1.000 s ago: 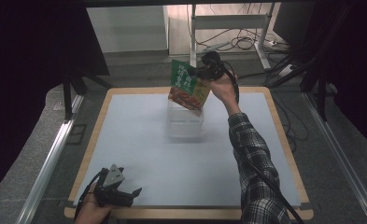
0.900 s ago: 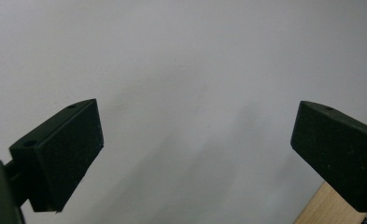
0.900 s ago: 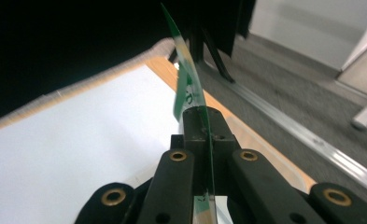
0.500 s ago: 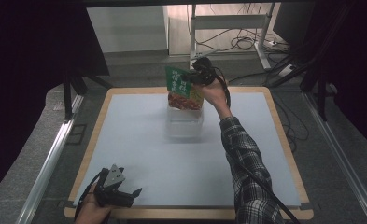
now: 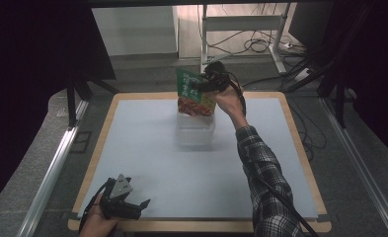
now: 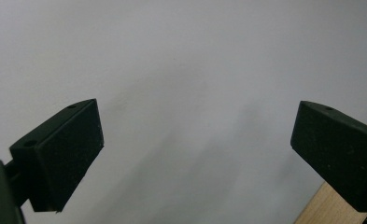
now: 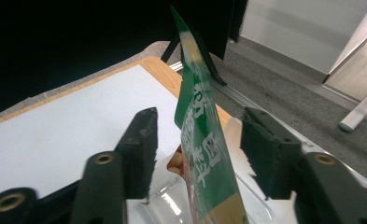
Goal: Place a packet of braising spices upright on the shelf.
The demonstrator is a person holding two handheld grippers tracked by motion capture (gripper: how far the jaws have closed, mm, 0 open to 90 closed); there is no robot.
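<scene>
lowering the pouch (image 5: 194,92) upright into the clear box (image 5: 195,130) at the far table edge, we had the right gripper (image 7: 197,140) released; left gripper (image 6: 195,149) gaped idle.

Overall light: dim room, black at 9 and 3 o'clock in the high view; the table (image 5: 147,148) is evenly lit and pale.
Shadows: soft grey smears on the white surface between the left gripper (image 6: 195,140) jaws.
Glare: bright wall at 1 o'clock in the right gripper view.
Focus: packet (image 7: 204,140) slightly soft up close; right gripper (image 7: 197,154) jaws blurred at 6 o'clock.
</scene>
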